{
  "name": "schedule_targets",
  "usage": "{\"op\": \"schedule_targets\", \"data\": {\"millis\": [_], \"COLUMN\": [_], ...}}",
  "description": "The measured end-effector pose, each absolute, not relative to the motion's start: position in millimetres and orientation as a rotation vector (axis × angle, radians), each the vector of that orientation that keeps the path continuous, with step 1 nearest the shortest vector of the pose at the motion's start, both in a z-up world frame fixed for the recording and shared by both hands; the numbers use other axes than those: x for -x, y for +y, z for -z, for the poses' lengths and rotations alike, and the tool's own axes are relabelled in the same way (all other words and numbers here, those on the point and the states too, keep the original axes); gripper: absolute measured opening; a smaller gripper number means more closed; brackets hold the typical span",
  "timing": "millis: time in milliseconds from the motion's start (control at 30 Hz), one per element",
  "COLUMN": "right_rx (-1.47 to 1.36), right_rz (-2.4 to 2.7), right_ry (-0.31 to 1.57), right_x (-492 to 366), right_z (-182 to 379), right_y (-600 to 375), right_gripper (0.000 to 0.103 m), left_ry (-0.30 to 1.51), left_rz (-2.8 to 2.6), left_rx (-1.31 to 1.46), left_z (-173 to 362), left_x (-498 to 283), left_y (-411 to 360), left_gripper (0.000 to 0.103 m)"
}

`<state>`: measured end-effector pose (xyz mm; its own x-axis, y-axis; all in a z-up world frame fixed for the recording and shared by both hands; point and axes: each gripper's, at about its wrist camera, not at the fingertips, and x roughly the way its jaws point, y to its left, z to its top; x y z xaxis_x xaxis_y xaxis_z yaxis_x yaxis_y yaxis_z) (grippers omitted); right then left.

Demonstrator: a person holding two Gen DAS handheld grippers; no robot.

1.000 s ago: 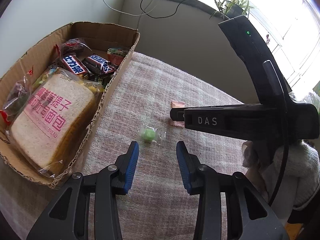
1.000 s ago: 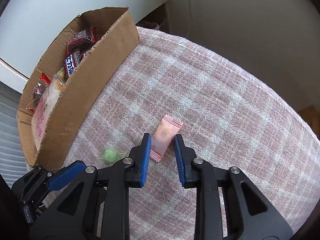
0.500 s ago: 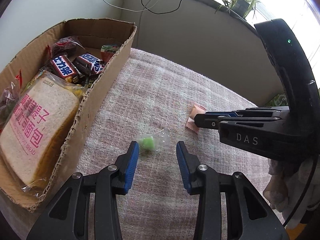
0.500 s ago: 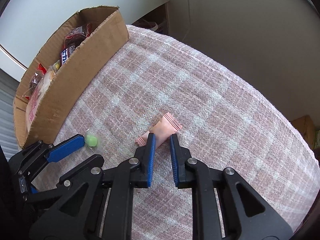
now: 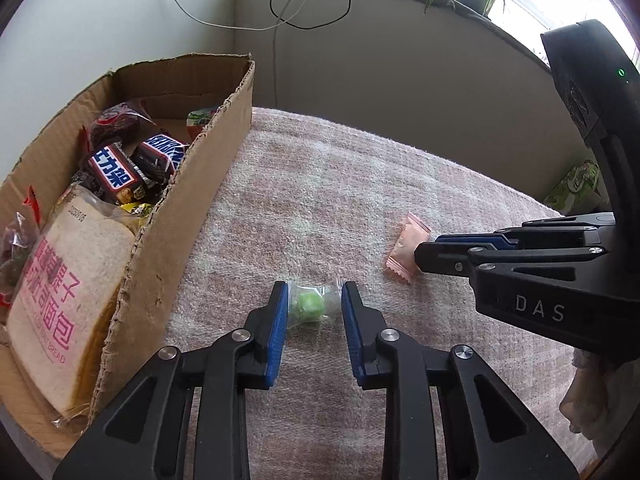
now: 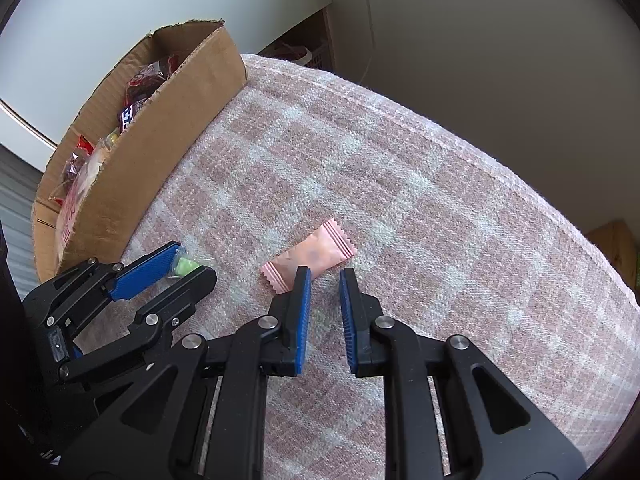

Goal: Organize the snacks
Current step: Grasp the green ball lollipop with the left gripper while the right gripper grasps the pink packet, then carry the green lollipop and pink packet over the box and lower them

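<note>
While L hand-held gripper [image 5: 313,307] closes round green candy [image 5: 307,306], R hand-held gripper [image 6: 325,280] clenched at pink candy [image 6: 310,258].

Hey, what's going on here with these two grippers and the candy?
A person is tidying snacks with a hand-held gripper in each hand. The left hand-held gripper is closing on a green candy lying on the checked cloth, its pads touching the clear wrapper. The right hand-held gripper is shut at the edge of a pink wrapped candy; whether it grips it is unclear. The cardboard box alongside already holds bread and chocolate bars.
</note>
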<state>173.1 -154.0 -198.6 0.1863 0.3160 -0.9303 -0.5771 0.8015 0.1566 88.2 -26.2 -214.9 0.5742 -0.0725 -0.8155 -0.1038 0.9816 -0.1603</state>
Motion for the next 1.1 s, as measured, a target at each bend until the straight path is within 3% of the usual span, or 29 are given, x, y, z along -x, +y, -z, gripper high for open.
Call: {"op": "schedule_targets", "data": {"millis": [233, 833, 900, 967, 1100], "right_rx": [0.249, 0.276, 0.260, 0.227, 0.161], "right_rz": [-0.636, -0.683, -0.672, -0.667, -0.628], "right_ry": [1.224, 1.242, 1.264, 1.287, 1.310], "right_x": [-174, -172, -172, -174, -183], "right_z": [197, 195, 194, 193, 191], "right_y": [-151, -143, -141, -138, -130], "right_gripper": [0.008, 0.004, 0.010, 0.031, 0.036], "left_ry": [0.948, 0.923, 0.922, 0.918, 0.915], "left_rz": [-0.003, 0.021, 0.021, 0.023, 0.036], "left_rx": [0.214, 0.256, 0.262, 0.266, 0.275], "left_z": [213, 204, 202, 200, 196], "left_x": [-85, -72, -71, -69, -63], "left_y": [-26, -12, -12, -11, -8], "left_gripper": [0.023, 0.022, 0.022, 0.022, 0.022]}}
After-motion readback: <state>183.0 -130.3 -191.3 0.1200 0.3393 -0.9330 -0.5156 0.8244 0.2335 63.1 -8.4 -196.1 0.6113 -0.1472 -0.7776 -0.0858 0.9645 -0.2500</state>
